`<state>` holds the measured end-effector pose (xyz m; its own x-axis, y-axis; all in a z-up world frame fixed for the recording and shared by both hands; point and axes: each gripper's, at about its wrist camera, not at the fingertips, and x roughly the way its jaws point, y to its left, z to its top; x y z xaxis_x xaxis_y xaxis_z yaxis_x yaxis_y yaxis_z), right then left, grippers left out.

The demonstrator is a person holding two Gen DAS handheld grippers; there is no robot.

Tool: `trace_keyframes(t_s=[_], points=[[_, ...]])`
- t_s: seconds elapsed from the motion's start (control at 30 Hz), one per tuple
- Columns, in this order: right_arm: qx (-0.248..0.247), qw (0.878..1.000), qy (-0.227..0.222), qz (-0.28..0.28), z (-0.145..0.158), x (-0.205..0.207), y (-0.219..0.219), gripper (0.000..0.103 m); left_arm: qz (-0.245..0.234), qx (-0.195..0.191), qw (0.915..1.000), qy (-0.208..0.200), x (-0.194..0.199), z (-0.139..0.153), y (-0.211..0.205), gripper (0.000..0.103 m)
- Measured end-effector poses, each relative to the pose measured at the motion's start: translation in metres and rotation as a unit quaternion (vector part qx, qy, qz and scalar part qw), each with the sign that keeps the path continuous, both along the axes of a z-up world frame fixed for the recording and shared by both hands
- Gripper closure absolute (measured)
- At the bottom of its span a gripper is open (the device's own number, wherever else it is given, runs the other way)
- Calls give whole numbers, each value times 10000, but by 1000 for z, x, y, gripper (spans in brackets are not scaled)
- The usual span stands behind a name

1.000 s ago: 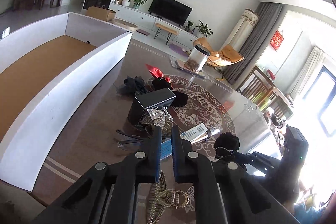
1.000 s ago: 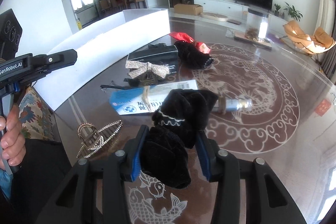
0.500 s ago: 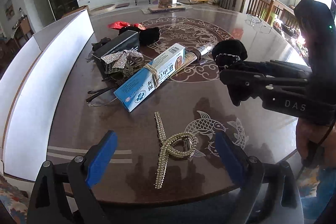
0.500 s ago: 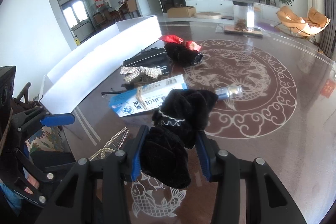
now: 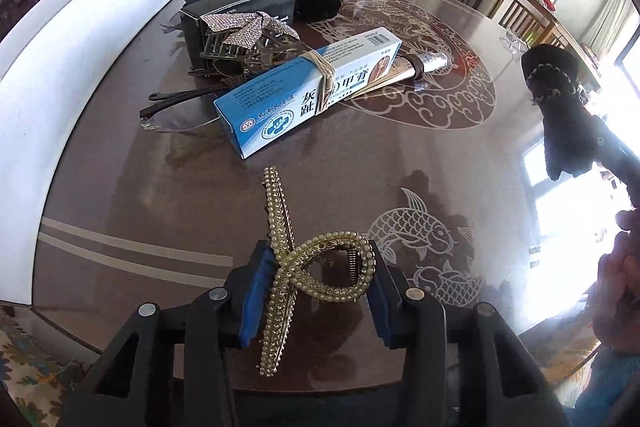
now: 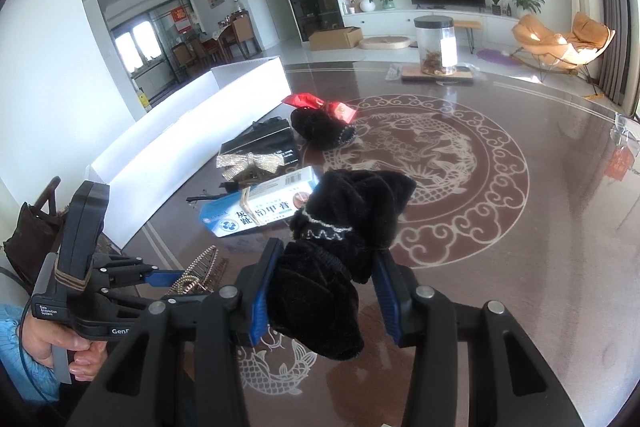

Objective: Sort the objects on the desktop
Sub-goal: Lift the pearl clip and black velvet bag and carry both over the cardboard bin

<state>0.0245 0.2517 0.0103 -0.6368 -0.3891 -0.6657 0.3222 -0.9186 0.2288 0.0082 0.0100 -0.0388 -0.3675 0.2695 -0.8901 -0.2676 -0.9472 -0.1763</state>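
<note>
Now the left gripper (image 5: 316,291) is closing its blue pads around the looped end of a gold pearl-studded hair clip (image 5: 296,267) lying on the dark patterned table (image 5: 460,155); the clip's loop sits between the jaws, its long beaded arm crossing the left pad, and contact looks near or just made, though a firm hold cannot be confirmed. Half a second ago the same jaws stood spread wide above the clip, and a second ago they were pinched together and aimed at the clutter farther back, so the hand has dropped onto this one item and begun the pick. The right gripper (image 6: 324,287) holds a black velvet scrunchie (image 6: 344,235) clamped between its pads, lifted clear of the table, exactly as it did a second ago. Beyond the clip lie a blue-and-white ointment box (image 5: 308,91) bound with a rubber band, a pair of glasses (image 5: 176,107), a rhinestone bow (image 5: 248,27) resting against a black box (image 5: 240,7), a second black scrunchie (image 6: 320,131) and a red wrapper (image 6: 320,105). The long white tray (image 5: 80,39) runs along the table's left side, the likely destination; with both hands loaded, two items could go in at once.
</note>
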Motion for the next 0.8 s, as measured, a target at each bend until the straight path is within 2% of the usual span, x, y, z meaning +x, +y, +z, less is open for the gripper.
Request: trace_keyframes(t_s=[0.1,0.2,0.3,0.4,0.5,0.63,0.73,0.8], points=[[6,9999,-9,127,3,0,-6,58,277,302,9988,255,7,26,-19,58],[12,9992,27,388,11,-8,-24,58,615,581,9945,614,8,67,-51,58],[104,9964,217,816,30,-24,-61,58,1084,552,9875,1000,-4,110,-100,58],[16,9896,405,1382,55,-47,-115,58,1715,410,9773,1176,-24,135,-162,58],[-111,9781,449,2030,75,-76,-191,58,2304,275,9676,993,-52,134,-223,58],[3,9583,402,2831,83,-117,-308,58,2844,-113,9566,630,-85,108,-276,58],[295,9490,-70,3139,60,-154,-387,58,3047,-239,9516,335,-107,83,-296,58],[677,9449,-384,3180,36,-174,-425,58,3104,-383,9496,181,-118,69,-305,58]])
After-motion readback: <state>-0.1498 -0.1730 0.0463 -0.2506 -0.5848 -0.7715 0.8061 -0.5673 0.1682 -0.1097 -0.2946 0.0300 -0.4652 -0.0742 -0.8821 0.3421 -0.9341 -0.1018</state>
